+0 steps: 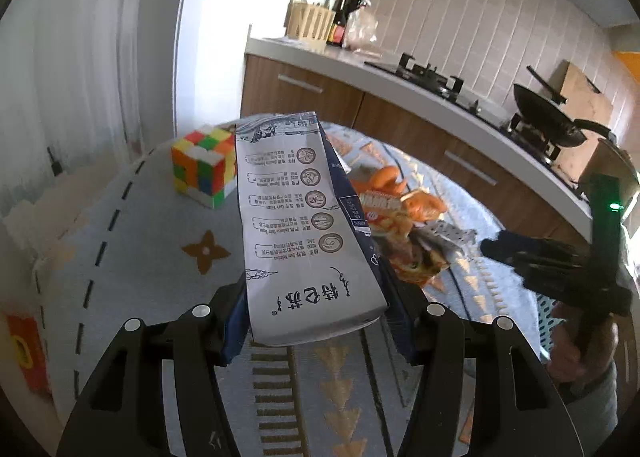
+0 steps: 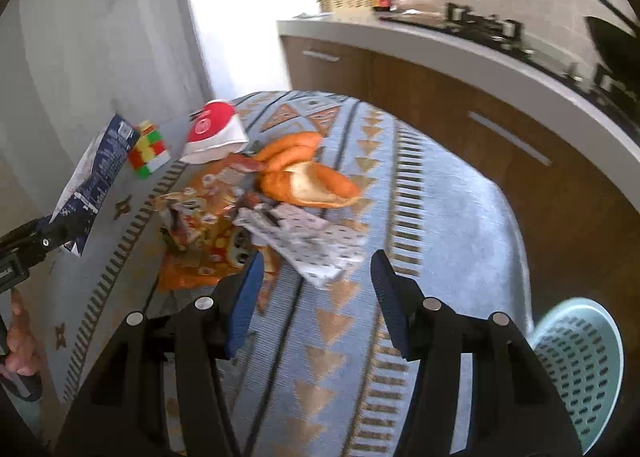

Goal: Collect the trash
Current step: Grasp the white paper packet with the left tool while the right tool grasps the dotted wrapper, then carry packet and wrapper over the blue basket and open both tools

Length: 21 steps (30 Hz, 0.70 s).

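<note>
Status: collection is at an early stage, judging by how much litter lies on the table.

1. The left gripper (image 1: 316,321) is clamped on the milk carton (image 1: 304,217) at its lower end. The carton is lifted clear of the patterned tablecloth (image 2: 440,197) and tilts away from the camera. In the right wrist view the same carton (image 2: 94,169) hangs in the air at the left edge of the table.

2. The right gripper (image 2: 316,289) has its jaws apart and holds nothing. It hovers over the tablecloth, just short of the white dotted wrapper (image 2: 316,245).

3. Remaining on the table: the orange snack bag (image 2: 200,225), the orange peel (image 2: 304,173), the white dotted wrapper and the red-and-white paper cup (image 2: 214,133) lying on its side. These lie close together; the wrapper partly overlaps the snack bag.

4. The Rubik's cube (image 1: 202,165) stands beside the trash; it is probably not waste.

5. A pale green perforated basket (image 2: 580,361) sits at the right edge, beyond the table rim. It is the likely receptacle. No item is visible inside it, but only part of it shows.
</note>
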{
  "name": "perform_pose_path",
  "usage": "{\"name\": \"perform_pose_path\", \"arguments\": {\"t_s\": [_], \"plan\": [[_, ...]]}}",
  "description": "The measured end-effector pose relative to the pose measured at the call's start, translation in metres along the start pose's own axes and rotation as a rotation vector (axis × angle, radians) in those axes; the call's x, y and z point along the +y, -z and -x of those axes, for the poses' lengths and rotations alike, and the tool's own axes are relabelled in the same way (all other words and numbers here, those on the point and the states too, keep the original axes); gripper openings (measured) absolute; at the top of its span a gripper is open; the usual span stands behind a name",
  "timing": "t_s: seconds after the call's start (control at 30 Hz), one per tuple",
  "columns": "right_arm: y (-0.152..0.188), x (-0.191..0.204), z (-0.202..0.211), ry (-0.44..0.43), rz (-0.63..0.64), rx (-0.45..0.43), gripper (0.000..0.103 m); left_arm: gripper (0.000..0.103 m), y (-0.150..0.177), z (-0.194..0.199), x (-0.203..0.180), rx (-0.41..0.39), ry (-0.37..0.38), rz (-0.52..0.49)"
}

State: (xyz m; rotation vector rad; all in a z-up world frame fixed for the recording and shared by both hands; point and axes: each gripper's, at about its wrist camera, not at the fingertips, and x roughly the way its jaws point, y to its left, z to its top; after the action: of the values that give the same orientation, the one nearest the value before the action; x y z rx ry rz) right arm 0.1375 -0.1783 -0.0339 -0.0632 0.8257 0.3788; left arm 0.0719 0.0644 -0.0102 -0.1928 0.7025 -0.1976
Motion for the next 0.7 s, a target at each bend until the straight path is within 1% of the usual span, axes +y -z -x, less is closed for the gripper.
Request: {"name": "perform_pose_path", "arguments": {"t_s": [0.03,0.17,0.27,0.3,0.33,0.37,0.4,0.43,0.5,0.6,0.7], "plan": [[-0.002,0.005,-0.006,0.001,0.02,0.014,0.052,0.055,-0.001,0.002,-0.001,-0.006,0.006,-0.002],[-0.008,0.016,-0.031,0.062,0.084,0.05,0.052,0.055,-0.004,0.008,-0.005,-0.024,0.017,-0.018],[-0.011,0.016,-0.048,0.108,0.098,0.079,0.051,0.055,-0.006,0.006,-0.006,-0.021,0.028,-0.018],[-0.011,0.014,-0.053,0.105,0.094,0.095,0.038,0.055,-0.006,0.005,-0.008,-0.016,0.031,-0.018],[-0.011,0.012,-0.054,0.093,0.086,0.106,0.028,0.055,-0.006,0.004,-0.009,-0.013,0.035,-0.019],[-0.011,0.01,-0.054,0.093,0.074,0.101,0.026,0.055,-0.006,0.002,-0.01,-0.01,0.038,-0.022],[-0.012,0.009,-0.052,0.091,0.066,0.091,0.016,0.055,-0.007,0.001,-0.011,-0.008,0.039,-0.025],[-0.012,0.007,-0.048,0.074,0.056,0.078,0.01,0.055,-0.008,0.0,-0.014,-0.006,0.044,-0.028],[-0.011,0.005,-0.034,0.068,0.038,0.037,0.005,0.055,-0.009,-0.001,-0.019,-0.007,0.057,-0.037],[-0.008,-0.001,-0.005,0.079,0.009,-0.03,0.004,0.055,-0.012,0.002,-0.032,-0.021,0.084,-0.07],[-0.004,-0.015,0.028,0.103,-0.037,-0.096,0.004,0.055,-0.016,0.005,-0.055,-0.041,0.121,-0.116]]}}
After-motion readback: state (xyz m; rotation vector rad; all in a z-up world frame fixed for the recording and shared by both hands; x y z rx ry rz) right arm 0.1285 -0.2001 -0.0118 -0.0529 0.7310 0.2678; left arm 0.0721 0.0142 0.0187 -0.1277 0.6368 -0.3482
